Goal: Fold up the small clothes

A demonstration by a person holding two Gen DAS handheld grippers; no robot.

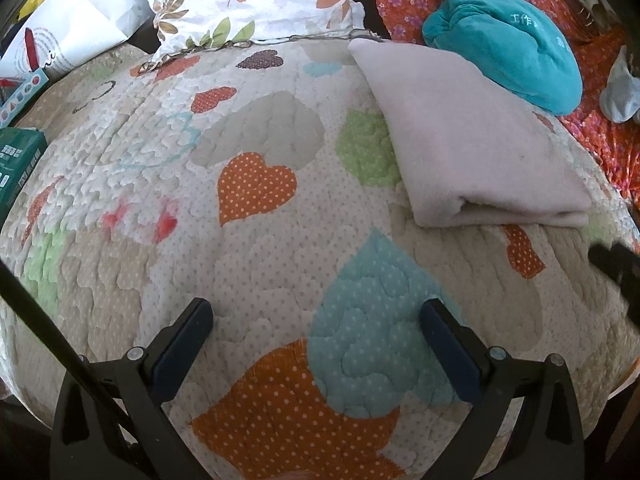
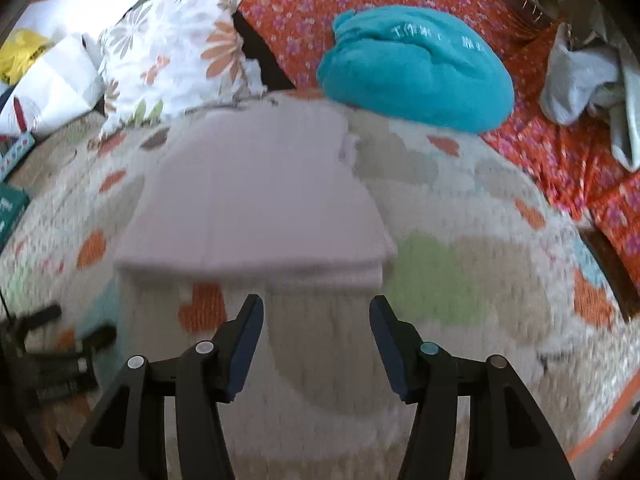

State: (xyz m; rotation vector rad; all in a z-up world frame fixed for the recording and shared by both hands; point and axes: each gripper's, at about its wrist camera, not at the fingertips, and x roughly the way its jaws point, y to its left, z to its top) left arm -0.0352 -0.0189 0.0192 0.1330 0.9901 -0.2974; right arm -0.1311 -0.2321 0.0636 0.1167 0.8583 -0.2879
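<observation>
Pale pink fleece garment [image 1: 472, 140] lies folded on the heart-patterned quilted bedspread [image 1: 256, 216], just beside a teal bundle [image 1: 508, 52]. Both hand-held grippers, left [image 1: 316, 320] and right [image 2: 316, 320], stand released and empty. Judged next: square the edges gently before leaving the fold.

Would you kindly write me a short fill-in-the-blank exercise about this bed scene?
1. The pale pink cloth on the heart-patterned quilt lies ____.
2. The bundle behind the pink cloth is coloured ____.
3. Between the left gripper fingers there is ____.
4. The right gripper jaws stand ____.

Missing words: folded; teal; nothing; open
</observation>
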